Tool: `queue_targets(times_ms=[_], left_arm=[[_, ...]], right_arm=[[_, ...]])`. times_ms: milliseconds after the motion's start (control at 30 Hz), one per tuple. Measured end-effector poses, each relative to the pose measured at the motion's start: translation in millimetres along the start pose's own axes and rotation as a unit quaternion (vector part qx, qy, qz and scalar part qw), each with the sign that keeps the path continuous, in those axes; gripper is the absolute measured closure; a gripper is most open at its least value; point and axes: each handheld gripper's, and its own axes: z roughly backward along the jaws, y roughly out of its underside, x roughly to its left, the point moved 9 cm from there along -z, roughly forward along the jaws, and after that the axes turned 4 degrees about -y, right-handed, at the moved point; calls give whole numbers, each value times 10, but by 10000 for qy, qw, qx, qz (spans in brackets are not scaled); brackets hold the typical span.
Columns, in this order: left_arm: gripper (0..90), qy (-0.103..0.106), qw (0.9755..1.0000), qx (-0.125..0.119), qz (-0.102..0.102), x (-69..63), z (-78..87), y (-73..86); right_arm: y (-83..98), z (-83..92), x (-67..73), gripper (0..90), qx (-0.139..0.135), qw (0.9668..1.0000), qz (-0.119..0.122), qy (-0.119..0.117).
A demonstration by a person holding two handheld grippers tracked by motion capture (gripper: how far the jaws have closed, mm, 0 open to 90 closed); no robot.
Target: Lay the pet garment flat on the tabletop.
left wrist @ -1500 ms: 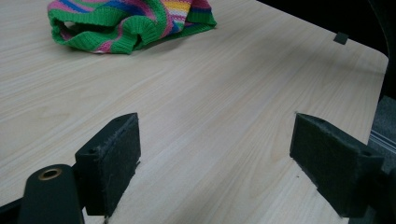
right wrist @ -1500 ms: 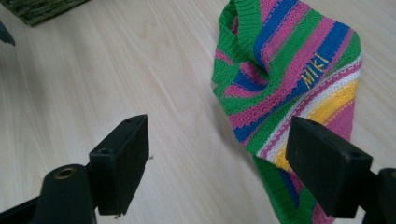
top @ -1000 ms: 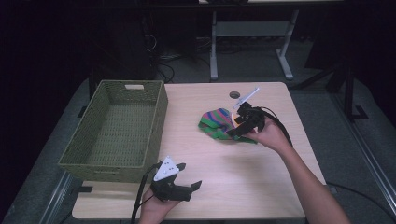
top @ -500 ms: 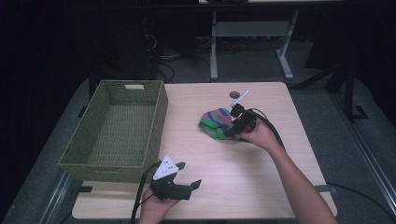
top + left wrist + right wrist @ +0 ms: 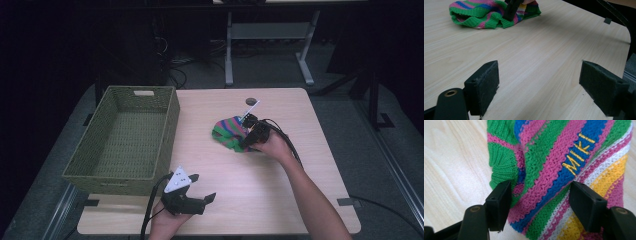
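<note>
One green wicker basket (image 5: 125, 137) sits empty. To its right lies one striped knit hat (image 5: 229, 132). The right tool (image 5: 540, 195), jaws just closing, straddles the hat without pinching it; the left tool (image 5: 539, 87) gapes, holding nothing.

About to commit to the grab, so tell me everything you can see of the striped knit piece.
The striped knit piece is a bunched, soft garment in green, pink, blue, white and yellow stripes with ribbed green edging and "MIKI" stitched in yellow on a blue stripe. It lies crumpled on the table, right of the basket. The right gripper straddles a fold; its jaws have just been closing, pads at the fabric but not visibly pinching.
</note>
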Motion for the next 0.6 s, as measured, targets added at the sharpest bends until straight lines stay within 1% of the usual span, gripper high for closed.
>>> queue_targets(times_ms=[100,167,200,333,400,467,533,600], left_arm=[[159,-28,10000,-29,-1,3,8,-5],[159,-40,10000,-31,4,7,12,-7],[159,-40,10000,-34,7,7,10,-6],[159,-40,10000,-26,-13,-4,5,-8],[159,-56,10000,-41,-30,-8,13,-14],[159,-69,10000,-61,7,-1,13,-16],[159,-70,10000,-49,12,5,13,-9],[159,-76,10000,-53,13,7,15,-10]], right_arm=[[-3,-13,-1,343,-10,10000,-31,-2],[3,-13,-10,355,24,10000,-13,43],[7,-20,-3,365,59,9999,48,111],[7,-22,-1,389,84,9998,37,195],[13,-21,2,416,23,9997,-31,233],[23,-14,0,470,-100,9995,-76,274],[24,-5,-12,526,-128,9994,-129,301],[24,-1,-20,540,-134,9993,-153,316]])
